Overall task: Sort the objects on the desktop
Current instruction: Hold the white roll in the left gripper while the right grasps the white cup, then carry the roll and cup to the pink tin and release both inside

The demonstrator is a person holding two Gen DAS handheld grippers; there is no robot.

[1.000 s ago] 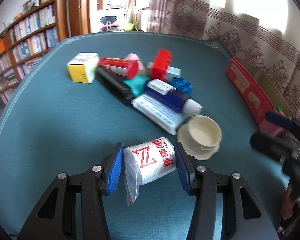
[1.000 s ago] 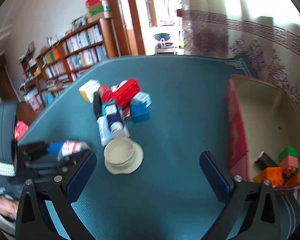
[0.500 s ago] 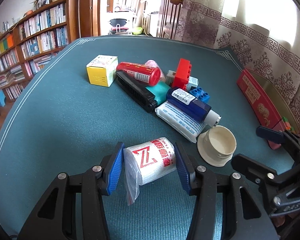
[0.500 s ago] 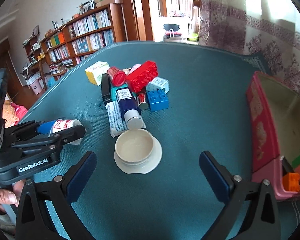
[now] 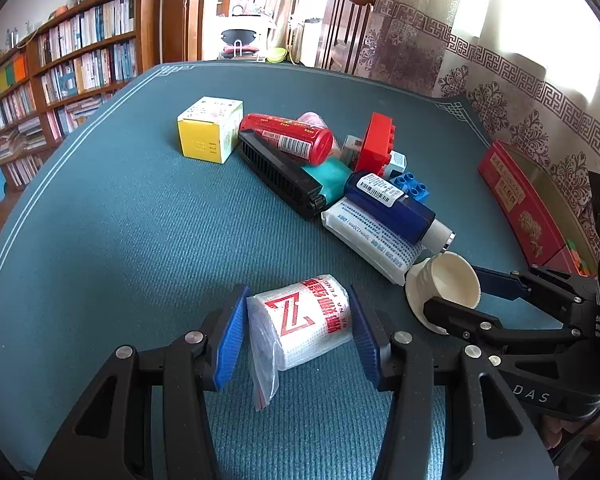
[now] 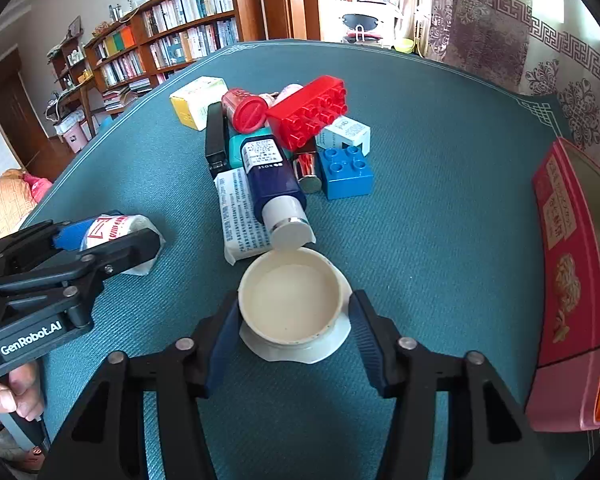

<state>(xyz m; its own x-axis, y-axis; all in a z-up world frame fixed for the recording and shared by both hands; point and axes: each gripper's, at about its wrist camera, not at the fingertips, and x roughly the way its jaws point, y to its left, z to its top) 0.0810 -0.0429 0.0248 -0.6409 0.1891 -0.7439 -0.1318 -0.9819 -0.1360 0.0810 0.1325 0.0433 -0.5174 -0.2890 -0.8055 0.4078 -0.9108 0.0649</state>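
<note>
My left gripper is shut on a white roll with red print in a clear bag, low over the blue-green table mat. In the right wrist view the same roll shows at the left in that gripper. My right gripper is around a cream cup that stands on its saucer. Its jaws are closing and the pads meet the cup's sides. The left wrist view shows the cup at the right between those fingers.
Behind the cup lies a pile: blue bottle, white packet, black stapler, red tube, red brick, blue brick, yellow box. A red tin box with bricks sits at the right.
My right gripper has come forward and down over the cup, and its wide-open jaws have closed in on it. The left gripper still holds the roll.
</note>
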